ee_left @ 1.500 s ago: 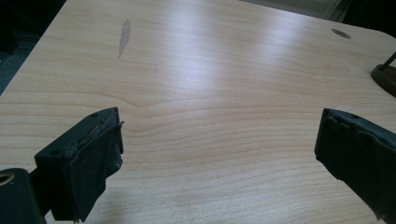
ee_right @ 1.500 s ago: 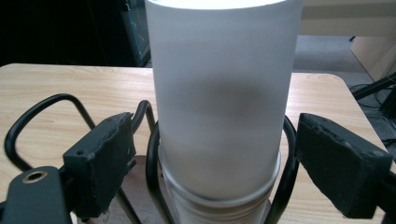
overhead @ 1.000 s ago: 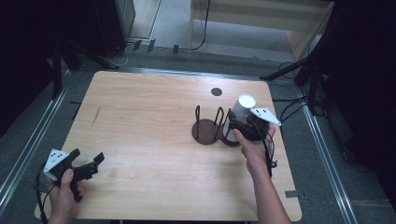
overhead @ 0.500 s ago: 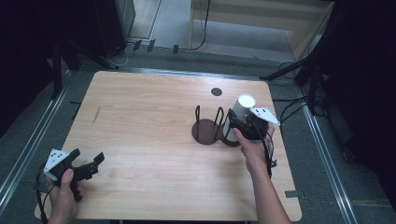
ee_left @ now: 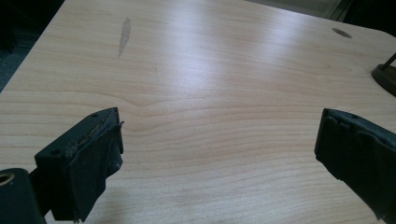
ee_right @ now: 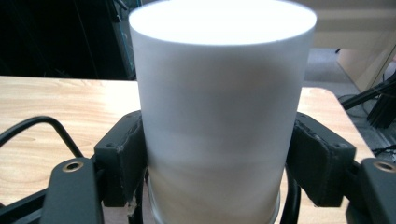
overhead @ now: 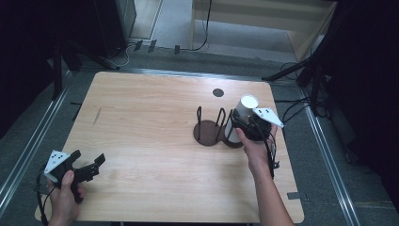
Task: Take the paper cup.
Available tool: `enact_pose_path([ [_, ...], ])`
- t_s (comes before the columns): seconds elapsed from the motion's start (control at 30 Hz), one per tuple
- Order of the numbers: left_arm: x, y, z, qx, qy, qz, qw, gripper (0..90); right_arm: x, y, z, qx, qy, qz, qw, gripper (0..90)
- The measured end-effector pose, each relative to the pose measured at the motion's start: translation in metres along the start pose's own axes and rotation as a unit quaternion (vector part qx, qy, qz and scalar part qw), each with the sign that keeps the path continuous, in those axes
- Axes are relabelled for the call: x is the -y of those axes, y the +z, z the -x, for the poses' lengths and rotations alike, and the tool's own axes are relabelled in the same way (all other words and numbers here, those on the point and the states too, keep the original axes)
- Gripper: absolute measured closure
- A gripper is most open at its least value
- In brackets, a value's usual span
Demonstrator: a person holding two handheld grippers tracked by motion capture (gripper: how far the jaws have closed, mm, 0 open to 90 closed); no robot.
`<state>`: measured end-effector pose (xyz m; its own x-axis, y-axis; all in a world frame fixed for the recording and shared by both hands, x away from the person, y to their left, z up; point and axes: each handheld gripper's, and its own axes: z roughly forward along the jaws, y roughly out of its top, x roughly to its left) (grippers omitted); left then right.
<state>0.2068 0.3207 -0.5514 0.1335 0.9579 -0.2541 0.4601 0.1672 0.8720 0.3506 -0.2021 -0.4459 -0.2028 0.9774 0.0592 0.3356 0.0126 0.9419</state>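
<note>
left gripper [overhead: 96,165] at the near left corner of the pale wooden table [overhead: 150,122], jaws wide apart and empty, right gripper [ee_right: 215,168] just closing, pads pressed on the upright white frosted cylindrical cup [ee_right: 219,116] in the dark round-based wire rack [overhead: 209,127] far right

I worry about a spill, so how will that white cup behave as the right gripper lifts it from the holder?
The white cup is tall and narrow, so it may tip if bumped. Its smooth wall could slip between the right gripper's pads, whose jaws have just been closing around it. It looks rigid, probably light; whether anything is inside cannot be told. The wire holder might snag it.
</note>
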Motion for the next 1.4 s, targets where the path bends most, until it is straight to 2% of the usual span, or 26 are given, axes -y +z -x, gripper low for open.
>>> enact_pose_path([
  [0.33,0.0,0.0,0.0,0.0,0.0,0.0,1.0,1.6,0.0,-0.001,-0.001,-0.002,-0.008,0.005,1.0,26.3],
  [0.4,0.0,0.0,0.0,0.0,0.0,0.0,1.0,1.6,0.001,0.0,-0.001,-0.005,-0.001,0.004,1.0,25.7],
  [0.47,0.0,0.0,0.0,0.001,0.0,0.0,1.0,1.6,0.003,0.001,0.002,-0.012,0.018,-0.001,0.9998,24.1],
  [0.6,0.0,0.0,0.0,0.001,-0.001,0.0,1.0,1.6,0.008,0.004,0.003,-0.014,0.026,-0.003,0.9995,23.2],
  [0.77,0.0,0.0,0.0,0.002,-0.001,0.0,1.0,1.6,0.006,0.002,0.0,-0.001,0.006,0.007,1.0,25.8],
  [1.4,0.0,0.001,0.0,0.002,-0.001,0.0,1.0,1.6,-0.011,-0.004,-0.002,0.003,0.002,0.017,0.9999,28.4],
])
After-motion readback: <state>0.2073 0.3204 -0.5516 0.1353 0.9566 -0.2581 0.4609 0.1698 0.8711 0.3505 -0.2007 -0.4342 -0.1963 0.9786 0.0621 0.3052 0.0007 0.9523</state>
